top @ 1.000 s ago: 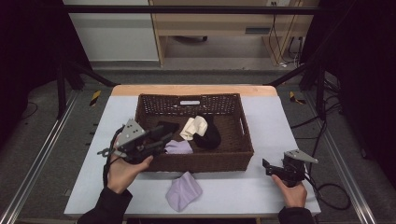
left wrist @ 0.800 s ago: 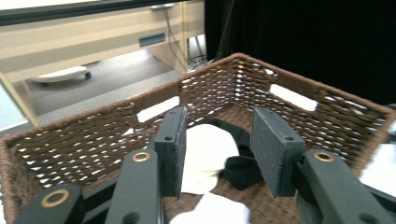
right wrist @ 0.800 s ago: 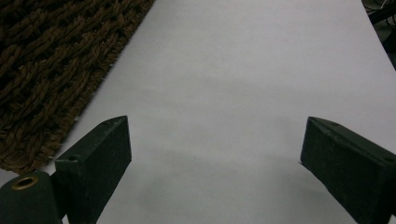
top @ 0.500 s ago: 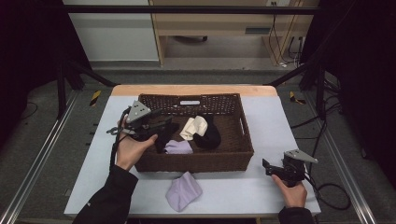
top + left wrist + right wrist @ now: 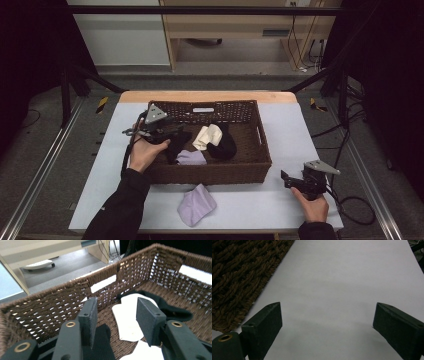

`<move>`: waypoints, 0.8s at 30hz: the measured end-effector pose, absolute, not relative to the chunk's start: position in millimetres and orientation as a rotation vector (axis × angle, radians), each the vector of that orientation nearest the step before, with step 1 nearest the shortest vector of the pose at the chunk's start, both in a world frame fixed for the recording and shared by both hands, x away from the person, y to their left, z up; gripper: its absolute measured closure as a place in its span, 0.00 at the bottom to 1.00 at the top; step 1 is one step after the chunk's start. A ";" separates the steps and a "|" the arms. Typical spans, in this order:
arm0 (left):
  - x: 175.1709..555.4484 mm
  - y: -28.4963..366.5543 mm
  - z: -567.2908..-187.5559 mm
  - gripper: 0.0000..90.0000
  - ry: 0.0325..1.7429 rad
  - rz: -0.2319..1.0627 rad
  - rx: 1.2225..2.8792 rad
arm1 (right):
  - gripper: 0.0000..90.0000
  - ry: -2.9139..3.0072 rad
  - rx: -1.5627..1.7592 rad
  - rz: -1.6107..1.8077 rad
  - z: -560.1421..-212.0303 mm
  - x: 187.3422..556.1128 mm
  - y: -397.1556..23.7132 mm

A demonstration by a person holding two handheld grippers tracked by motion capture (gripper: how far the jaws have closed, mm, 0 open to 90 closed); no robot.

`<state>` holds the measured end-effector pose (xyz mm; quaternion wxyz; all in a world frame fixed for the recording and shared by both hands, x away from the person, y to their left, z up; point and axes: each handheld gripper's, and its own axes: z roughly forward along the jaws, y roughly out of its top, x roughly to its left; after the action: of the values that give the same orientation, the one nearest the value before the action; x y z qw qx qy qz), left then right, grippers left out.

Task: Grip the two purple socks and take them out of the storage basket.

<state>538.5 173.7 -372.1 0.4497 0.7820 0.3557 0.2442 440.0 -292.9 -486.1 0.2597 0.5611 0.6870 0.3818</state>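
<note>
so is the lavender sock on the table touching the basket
Apart. The high view shows a strip of bare table between the lavender sock and the front wall of the basket.

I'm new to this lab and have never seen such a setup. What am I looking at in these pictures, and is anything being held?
A person sits at a white table, with a hand-held tool with two black jaws in each hand. The high view looks down from above; the other two pictures come from cameras riding on each tool, looking along its jaws.

The left gripper is inside the brown wicker basket. Its jaws have just been opening, with nothing between them. In the basket lie a cream sock, a black sock and a lilac sock. Another lilac sock lies on the table in front of the basket.

The right gripper rests open and empty above bare table to the right.
</note>
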 end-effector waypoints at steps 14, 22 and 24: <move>548.5 172.9 -418.8 0.49 0.990 0.485 2.102 | 0.10 1.863 1.523 1.036 -486.0 440.0 -292.8; 549.3 164.3 -425.9 0.47 0.974 0.462 2.216 | 0.10 1.863 1.521 1.036 -486.0 439.9 -292.9; 550.5 163.1 -427.5 0.46 0.980 0.452 2.238 | 0.10 1.864 1.521 1.036 -486.0 439.9 -292.9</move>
<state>550.5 163.1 -427.5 0.3228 0.8526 0.3732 0.1721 439.9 -292.9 -486.0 0.2580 0.5611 0.6874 0.3822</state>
